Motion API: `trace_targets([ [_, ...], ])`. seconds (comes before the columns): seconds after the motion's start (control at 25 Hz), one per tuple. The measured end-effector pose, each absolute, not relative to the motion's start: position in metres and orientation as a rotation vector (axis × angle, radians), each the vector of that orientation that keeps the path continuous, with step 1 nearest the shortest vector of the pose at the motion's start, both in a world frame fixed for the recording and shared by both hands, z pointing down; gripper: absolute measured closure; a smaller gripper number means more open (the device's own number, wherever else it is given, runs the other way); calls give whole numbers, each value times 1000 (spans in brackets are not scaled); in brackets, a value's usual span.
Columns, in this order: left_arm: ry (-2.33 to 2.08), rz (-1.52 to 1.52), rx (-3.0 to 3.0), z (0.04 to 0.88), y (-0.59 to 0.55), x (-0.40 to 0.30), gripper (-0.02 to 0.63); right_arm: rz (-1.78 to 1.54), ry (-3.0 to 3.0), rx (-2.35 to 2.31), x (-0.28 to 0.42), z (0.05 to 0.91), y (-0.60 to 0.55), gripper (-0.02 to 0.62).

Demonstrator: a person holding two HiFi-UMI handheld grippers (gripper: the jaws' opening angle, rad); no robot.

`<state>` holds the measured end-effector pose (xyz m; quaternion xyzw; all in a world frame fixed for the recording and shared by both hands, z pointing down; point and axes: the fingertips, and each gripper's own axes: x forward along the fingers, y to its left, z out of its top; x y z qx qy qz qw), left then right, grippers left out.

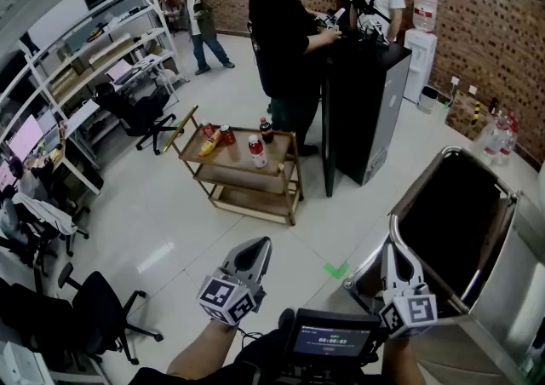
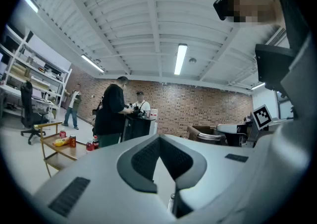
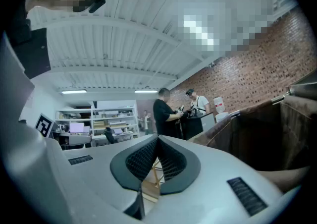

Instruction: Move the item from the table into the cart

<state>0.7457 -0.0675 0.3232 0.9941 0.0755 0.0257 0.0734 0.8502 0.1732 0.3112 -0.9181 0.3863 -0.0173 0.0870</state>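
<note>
Brick-walled room, bottles (image 1: 256, 152) on table (image 1: 278, 156), ceiling (image 2: 148, 20) only in gripper views, left tongs (image 1: 259, 244), right tongs (image 1: 394, 249) both pressed together, empty

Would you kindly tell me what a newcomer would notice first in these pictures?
A low wooden table with red drinks stands mid-floor. A big dark-lined cart fills the near right. Both the left gripper and right gripper sit in the foreground, shut and empty.
</note>
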Motion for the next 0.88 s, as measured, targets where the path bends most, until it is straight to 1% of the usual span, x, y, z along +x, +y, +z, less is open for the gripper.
trace_targets([
  [0.2,112,-46,2947,307,-78,698,592,-75,1297,-2678,836,303,141,594],
  [0.4,-166,-81,2963,295,-161,586,592,-31,1572,-2597,762,276,29,594],
  [0.56,-351,-108,2936,303,-241,460,592,-72,1749,-2515,676,283,-82,594],
  [0.76,-678,-153,2892,318,-353,294,591,-95,2052,-2261,538,291,-241,594],
  [0.88,-866,-144,2841,334,-397,212,592,-50,2268,-2115,456,303,-322,594],
])
